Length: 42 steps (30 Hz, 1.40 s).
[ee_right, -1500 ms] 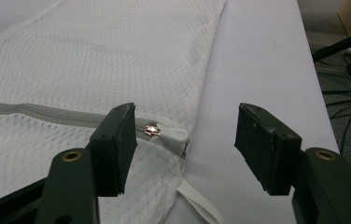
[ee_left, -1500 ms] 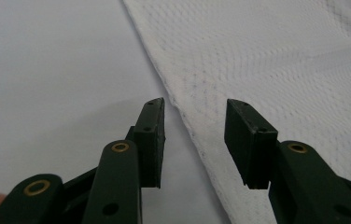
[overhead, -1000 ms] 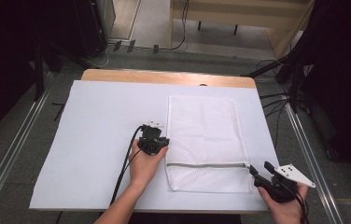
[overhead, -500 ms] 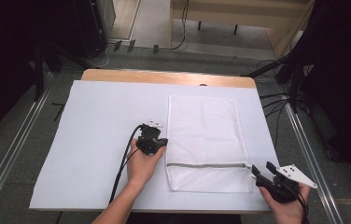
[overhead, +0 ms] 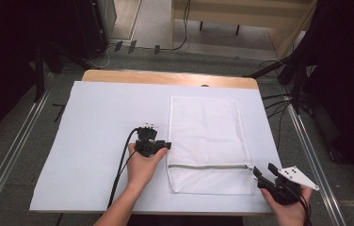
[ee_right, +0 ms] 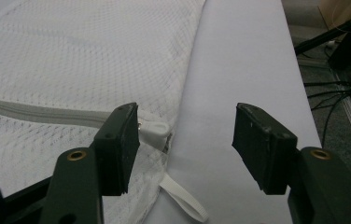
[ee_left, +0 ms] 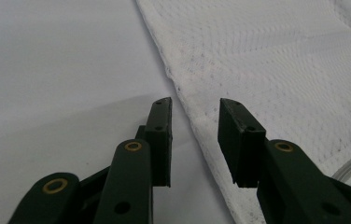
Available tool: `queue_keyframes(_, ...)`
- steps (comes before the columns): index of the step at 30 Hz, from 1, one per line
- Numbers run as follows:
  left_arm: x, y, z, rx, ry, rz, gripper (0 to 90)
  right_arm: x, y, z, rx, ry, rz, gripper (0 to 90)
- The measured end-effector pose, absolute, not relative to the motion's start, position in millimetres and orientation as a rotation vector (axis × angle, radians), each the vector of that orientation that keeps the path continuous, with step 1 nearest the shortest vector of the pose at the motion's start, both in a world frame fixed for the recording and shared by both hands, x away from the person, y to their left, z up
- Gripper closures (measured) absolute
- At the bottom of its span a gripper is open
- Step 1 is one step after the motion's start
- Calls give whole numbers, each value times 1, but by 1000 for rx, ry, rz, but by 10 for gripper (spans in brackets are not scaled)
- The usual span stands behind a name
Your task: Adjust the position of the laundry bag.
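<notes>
At the lower right of the high view the right gripper [overhead: 262, 174] is held at the near right corner of the mesh laundry bag [overhead: 208, 141]. In the right gripper view its jaws stand apart and released, nothing pressed between them; the zipper pull [ee_right: 154, 129] lies just beside the inner face of the left-hand jaw, and a white loop [ee_right: 183, 199] trails from the bag's edge below it. Whether that jaw touches the pull cannot be told.

At the lower centre of the high view the left gripper [overhead: 162, 147] rests at the bag's left edge, level with the near end of the bag. In the left gripper view the jaws have just been opening; they stand parted over the bag's hem [ee_left: 183, 95], with the hem lying between them but not clamped.

The bag lies flat on the white table cover [overhead: 100, 122], right of centre, its long side running toward the top of the frame. The zipper [overhead: 210, 166] crosses its near end and appears closed along the visible length. No contents can be made out through the mesh; the bag is judged to be empty or nearly so.

The step in hand is judged to be the approach to unzipping. The next move would call for the right jaws to close on the pull while the hem is pinned by the left.
</notes>
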<state>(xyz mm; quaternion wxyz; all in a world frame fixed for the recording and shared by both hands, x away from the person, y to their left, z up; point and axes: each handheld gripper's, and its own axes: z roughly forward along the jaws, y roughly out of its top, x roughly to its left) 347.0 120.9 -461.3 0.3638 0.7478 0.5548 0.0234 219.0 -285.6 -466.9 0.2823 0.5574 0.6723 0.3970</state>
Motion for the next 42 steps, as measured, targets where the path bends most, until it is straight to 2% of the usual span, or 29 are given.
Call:
queue_keyframes(7,349,111,-461,1934,1424,5,629,219,-289,-467,1507,1795,1069,421)
queue_keyframes(14,344,97,-458,2015,1401,101,575,219,-288,-467,1500,1799,1069,421)
queue_keyframes(16,342,93,-457,2066,1384,161,604,220,-287,-467,1504,1802,1067,420)
queue_keyframes(18,339,85,-457,2131,1355,264,679,220,-286,-468,1505,1803,1070,419)
queue_keyframes(20,334,77,-457,2202,1315,388,711,220,-286,-468,1505,1804,1071,420)
queue_keyframes(22,332,74,-457,2230,1292,444,752,220,-286,-468,1509,1802,1069,420)
queue_keyframes(24,331,73,-459,2212,1269,441,878,221,-286,-469,1511,1803,1073,420)
queue_keyframes(26,329,71,-460,2234,1240,478,900,221,-285,-469,1515,1803,1071,420)
queue_keyframes(28,329,73,-460,2233,1224,465,900,221,-285,-469,1512,1802,1071,420)
queue_keyframes(32,332,85,-459,2190,1243,356,900,220,-287,-469,1522,1797,1073,420)
queue_keyframes(42,317,134,-455,2046,1313,335,900,218,-288,-468,1514,1785,1080,420)
